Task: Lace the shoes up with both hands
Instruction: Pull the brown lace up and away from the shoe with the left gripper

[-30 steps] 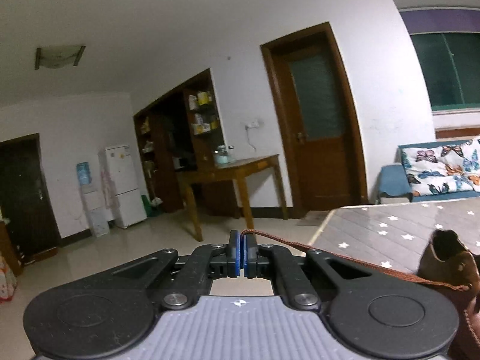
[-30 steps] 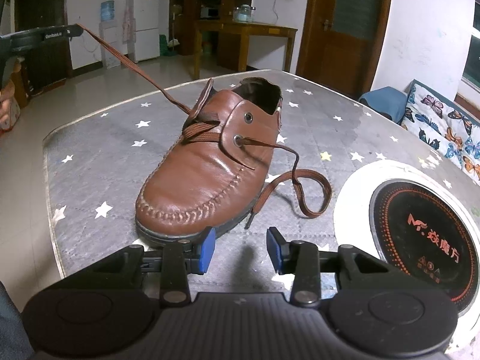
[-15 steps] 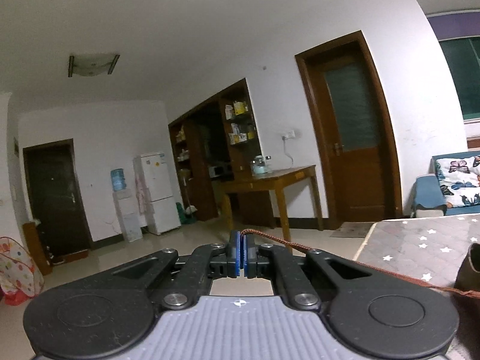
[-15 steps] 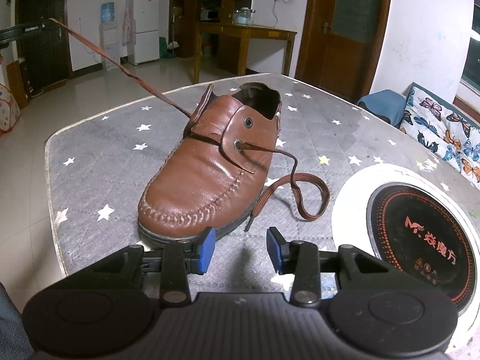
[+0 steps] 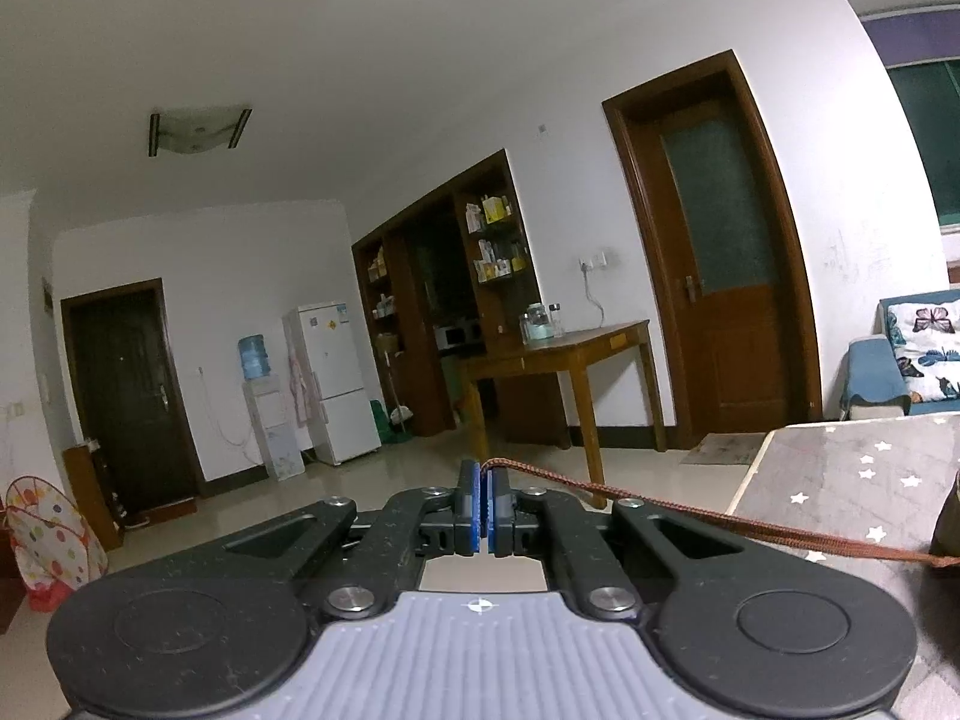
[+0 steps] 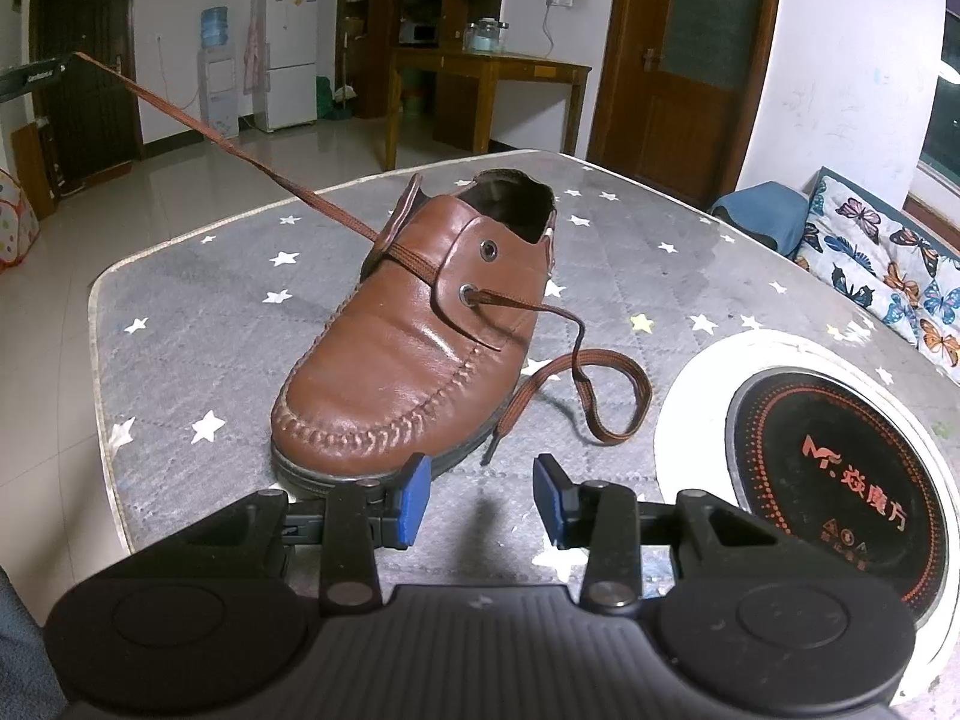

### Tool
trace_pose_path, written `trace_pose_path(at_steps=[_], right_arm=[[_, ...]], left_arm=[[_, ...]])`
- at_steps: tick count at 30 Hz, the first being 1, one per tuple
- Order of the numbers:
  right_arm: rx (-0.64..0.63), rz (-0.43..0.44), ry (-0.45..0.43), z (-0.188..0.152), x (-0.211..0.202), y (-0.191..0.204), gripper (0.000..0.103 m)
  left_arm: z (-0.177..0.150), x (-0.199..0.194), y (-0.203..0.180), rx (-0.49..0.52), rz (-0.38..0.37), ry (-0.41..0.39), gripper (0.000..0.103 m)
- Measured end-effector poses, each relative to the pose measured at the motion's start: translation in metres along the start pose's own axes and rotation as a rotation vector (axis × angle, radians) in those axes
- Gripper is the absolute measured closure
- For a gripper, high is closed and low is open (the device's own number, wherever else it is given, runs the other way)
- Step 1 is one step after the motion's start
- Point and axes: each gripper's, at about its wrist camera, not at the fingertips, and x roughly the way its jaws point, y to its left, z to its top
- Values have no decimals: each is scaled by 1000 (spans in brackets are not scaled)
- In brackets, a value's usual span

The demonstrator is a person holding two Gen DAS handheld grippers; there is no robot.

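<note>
A brown leather shoe (image 6: 414, 336) stands on the grey star-patterned table cover (image 6: 198, 324), toe toward me. My left gripper (image 5: 483, 510) is shut on one end of the brown shoelace (image 5: 708, 516), which runs taut to the shoe at far right. In the right wrist view that lace end (image 6: 228, 144) stretches up and left from the shoe to the left gripper (image 6: 36, 78) at the frame's edge. The other lace end (image 6: 594, 390) lies looped on the table right of the shoe. My right gripper (image 6: 483, 498) is open and empty, just in front of the toe.
A round induction cooker (image 6: 834, 468) with a black top sits at the table's right. The table's left edge (image 6: 99, 360) drops to a tiled floor. A wooden table (image 5: 558, 354), fridge (image 5: 327, 378) and doors stand in the room behind.
My left gripper has pulled the lace farther up and left, away from the shoe, drawing it taut through the eyelets. The right gripper has stayed open in front of the toe.
</note>
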Motion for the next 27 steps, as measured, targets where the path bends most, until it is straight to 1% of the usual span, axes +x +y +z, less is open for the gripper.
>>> trace_pose_path(at_steps=[5,15,22,27], right_arm=[[7,-3,-7,2,-1,-3,65],[18,-8,2,3,3,-8,65],[9,-8,0,3,2,-7,65],[8,-10,-5,3,0,-6,62]], left_arm=[[-3,-1,2,16,-5,12,101],[-14,15,3,18,-12,79,101],[-14,17,4,23,-11,86,101],[-14,20,4,27,-10,97,101]])
